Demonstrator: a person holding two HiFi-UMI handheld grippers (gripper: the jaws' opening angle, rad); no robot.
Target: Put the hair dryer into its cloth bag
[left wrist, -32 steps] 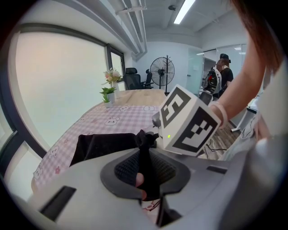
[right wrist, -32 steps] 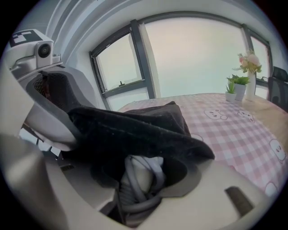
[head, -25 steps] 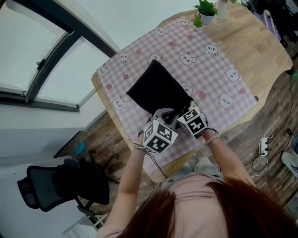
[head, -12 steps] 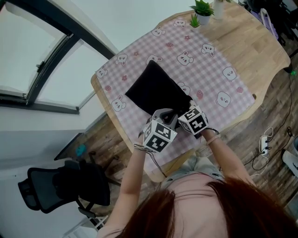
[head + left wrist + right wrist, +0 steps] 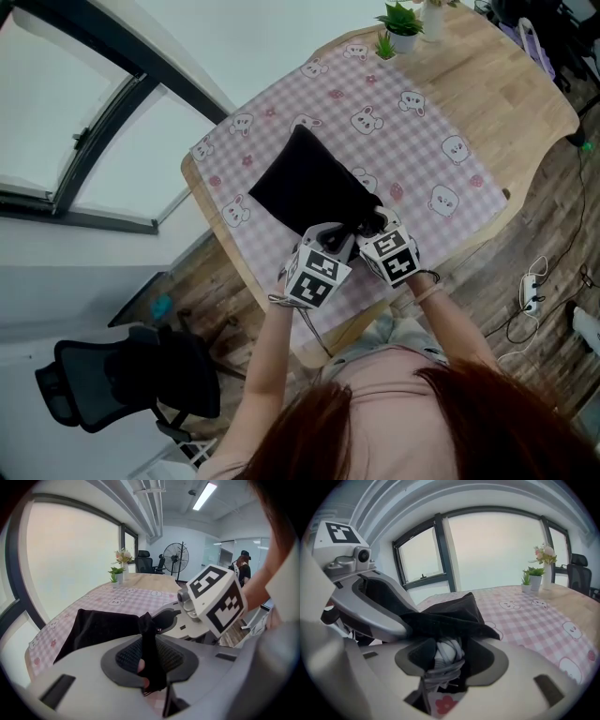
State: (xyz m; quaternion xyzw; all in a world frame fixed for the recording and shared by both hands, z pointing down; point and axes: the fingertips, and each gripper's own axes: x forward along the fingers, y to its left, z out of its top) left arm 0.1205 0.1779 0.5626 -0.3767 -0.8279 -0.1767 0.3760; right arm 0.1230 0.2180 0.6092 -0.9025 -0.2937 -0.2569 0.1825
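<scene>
The black cloth bag (image 5: 305,183) lies on the pink checked tablecloth (image 5: 403,131), its mouth at the near end. My left gripper (image 5: 333,232) is shut on a fold of the bag's black cloth (image 5: 149,641) at the mouth. Just to its right, my right gripper (image 5: 373,223) is at the same opening. In the right gripper view, a wound grey-white cord bundle (image 5: 449,652) of the hair dryer sits between the jaws (image 5: 447,663), under the bag's raised edge (image 5: 454,616). These jaws have just been closing, and the pads press on the bundle and cloth. The rest of the dryer is hidden.
Two small potted plants (image 5: 401,23) stand at the far end of the wooden table (image 5: 511,89). A black office chair (image 5: 122,375) stands on the floor to the left, with cables and a power strip (image 5: 530,298) to the right. The person's arms reach in from below.
The right gripper has lifted slightly at the bag's mouth. The left gripper keeps its hold in place, and the bag has barely shifted.
</scene>
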